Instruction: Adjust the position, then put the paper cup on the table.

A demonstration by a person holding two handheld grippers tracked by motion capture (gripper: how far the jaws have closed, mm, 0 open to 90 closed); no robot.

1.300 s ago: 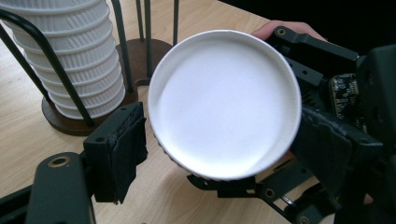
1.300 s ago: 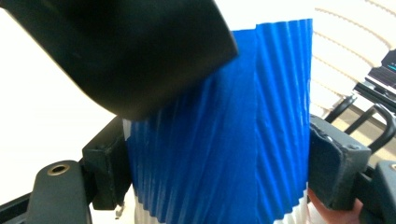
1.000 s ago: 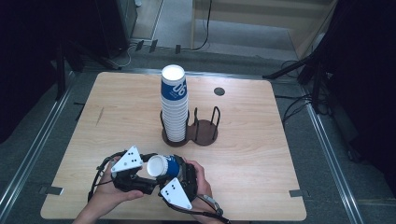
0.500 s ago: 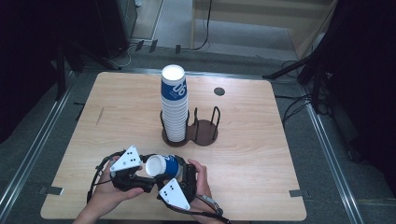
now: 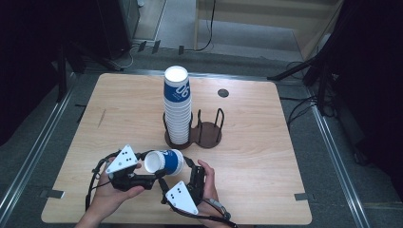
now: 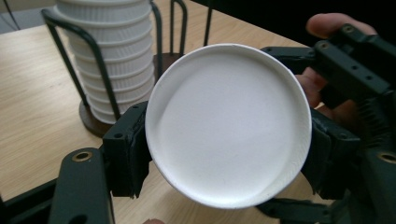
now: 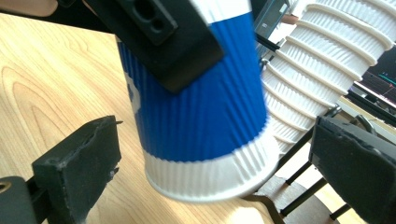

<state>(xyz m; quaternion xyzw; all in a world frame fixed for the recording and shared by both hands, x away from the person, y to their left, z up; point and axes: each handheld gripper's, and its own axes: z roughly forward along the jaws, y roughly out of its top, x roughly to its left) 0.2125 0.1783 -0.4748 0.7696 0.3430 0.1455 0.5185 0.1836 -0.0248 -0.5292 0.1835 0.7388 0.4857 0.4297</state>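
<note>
Right gripper view: right tool (image 7: 205, 172) released around cup (image 7: 201, 116), left tool (image 6: 224, 154) clamping it.

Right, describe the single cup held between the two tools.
The cup is ribbed paper, blue-walled with white bands at rim and base and a white print. It lies on its side above the table, near the cup stack. The left tool clamps its sides. The right tool has just been opening; its pads stand clear.

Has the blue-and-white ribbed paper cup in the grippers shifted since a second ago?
No. The blue-and-white ribbed paper cup lies where it was, short of the dark wire cup rack; only the right gripper jaws have just been opening around it.
</note>
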